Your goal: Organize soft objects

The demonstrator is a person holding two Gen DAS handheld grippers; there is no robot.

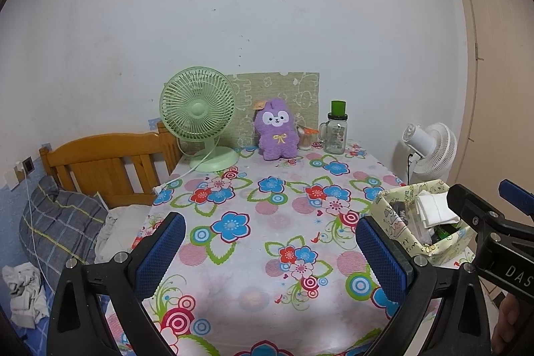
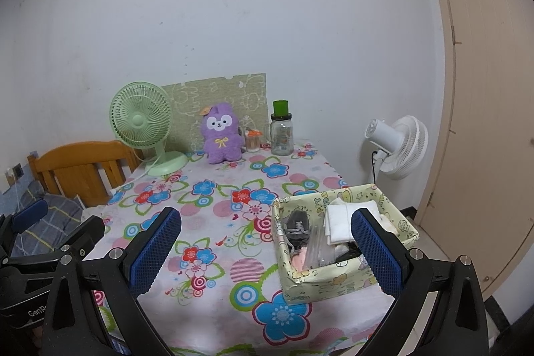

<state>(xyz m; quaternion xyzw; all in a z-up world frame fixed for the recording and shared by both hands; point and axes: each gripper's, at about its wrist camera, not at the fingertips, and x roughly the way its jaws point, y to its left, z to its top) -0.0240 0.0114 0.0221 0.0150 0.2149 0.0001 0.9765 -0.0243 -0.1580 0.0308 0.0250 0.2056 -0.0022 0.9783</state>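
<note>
A purple plush toy (image 1: 278,131) sits upright at the far end of the flowered table (image 1: 253,222), also in the right wrist view (image 2: 223,133). A pale yellow fabric box (image 2: 337,276) stands on the table's right side, holding a grey sock (image 2: 297,227), folded white cloths (image 2: 343,221) and other soft items; it shows in the left wrist view (image 1: 400,222) too. My left gripper (image 1: 270,252) is open and empty above the table's near middle. My right gripper (image 2: 267,252) is open and empty, its right finger over the box.
A green desk fan (image 1: 200,115) and a glass jar with a green lid (image 1: 336,130) flank the plush toy. A white floor fan (image 2: 400,145) stands right of the table. A wooden bed headboard (image 1: 110,165) and a plaid pillow (image 1: 60,222) lie to the left.
</note>
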